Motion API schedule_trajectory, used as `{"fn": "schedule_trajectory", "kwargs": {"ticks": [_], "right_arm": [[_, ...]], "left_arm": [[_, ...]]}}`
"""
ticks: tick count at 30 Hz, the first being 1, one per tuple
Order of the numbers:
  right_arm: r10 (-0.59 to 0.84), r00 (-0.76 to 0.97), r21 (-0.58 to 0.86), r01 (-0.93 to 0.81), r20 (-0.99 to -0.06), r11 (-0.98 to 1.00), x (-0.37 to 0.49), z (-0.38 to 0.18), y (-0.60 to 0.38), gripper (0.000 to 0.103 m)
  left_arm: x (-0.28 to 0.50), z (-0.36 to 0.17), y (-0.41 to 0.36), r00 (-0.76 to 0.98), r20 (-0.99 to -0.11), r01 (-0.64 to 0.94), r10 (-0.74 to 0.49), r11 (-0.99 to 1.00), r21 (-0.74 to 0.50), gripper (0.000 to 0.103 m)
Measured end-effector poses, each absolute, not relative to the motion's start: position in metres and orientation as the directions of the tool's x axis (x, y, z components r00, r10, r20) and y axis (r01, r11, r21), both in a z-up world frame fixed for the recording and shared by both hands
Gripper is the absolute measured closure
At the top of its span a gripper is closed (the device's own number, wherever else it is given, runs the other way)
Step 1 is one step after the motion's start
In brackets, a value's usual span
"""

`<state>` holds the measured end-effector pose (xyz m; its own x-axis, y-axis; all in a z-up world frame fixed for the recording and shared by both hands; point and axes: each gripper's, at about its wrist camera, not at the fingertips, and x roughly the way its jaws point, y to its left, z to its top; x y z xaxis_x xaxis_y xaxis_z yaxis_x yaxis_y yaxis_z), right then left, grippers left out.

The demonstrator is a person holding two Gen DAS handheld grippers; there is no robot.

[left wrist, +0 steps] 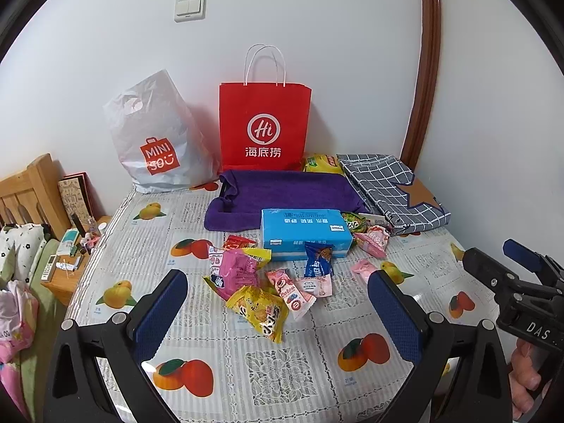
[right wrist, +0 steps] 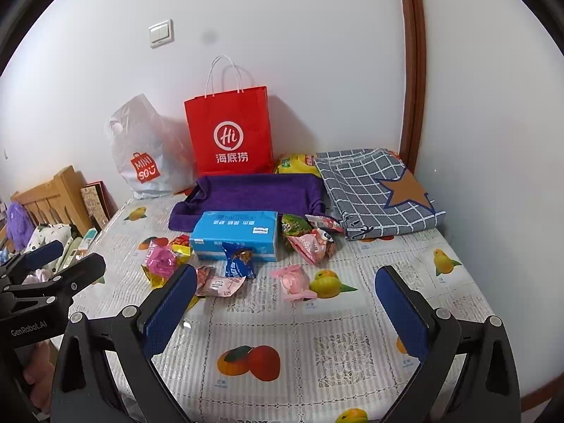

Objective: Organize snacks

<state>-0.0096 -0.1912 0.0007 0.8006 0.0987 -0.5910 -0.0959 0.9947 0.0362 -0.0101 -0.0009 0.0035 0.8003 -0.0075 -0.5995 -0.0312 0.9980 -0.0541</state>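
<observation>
Both grippers gaping wide, nothing between the jaws, poised over a fruit-print tablecloth (left wrist: 282,370).

Left gripper (left wrist: 278,303) above the yellow snack packet (left wrist: 259,312); right gripper (right wrist: 285,303) near the pink candy packet (right wrist: 296,282). Other snacks strewn mid-table around the blue tissue box (left wrist: 305,232): a blue wrapper (left wrist: 318,262) leaning on its front, a green packet (right wrist: 296,225) just beside it. Behind, purple cloth (left wrist: 282,190), red paper bag (left wrist: 264,123), white plastic bag (left wrist: 155,141), checked fabric (left wrist: 391,190).

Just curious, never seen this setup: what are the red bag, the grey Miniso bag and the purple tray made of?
Red bag: apparently matte paper; stiff, creased edges, stands upright, twisted white cord handles.
Grey Miniso bag: thin plastic film, slightly glossy and crumpled, with a punched handle hole.
Purple tray: looks like soft fabric, perhaps felt or fleece; fuzzy surface, floppy sides.
</observation>
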Motion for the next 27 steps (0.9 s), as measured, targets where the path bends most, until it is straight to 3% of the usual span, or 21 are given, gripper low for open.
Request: {"fn": "schedule_trajectory", "kwargs": {"ticks": [27], "right_arm": [[0.092, 0.807, 0.041, -0.084, -0.583, 0.996, -0.0122, 0.0064, -0.1974, 0.003]], "left_arm": [[-0.0124, 0.0107, -0.0042, 0.807, -0.591, -0.031, 0.000, 0.999, -0.042, 0.001]]}}
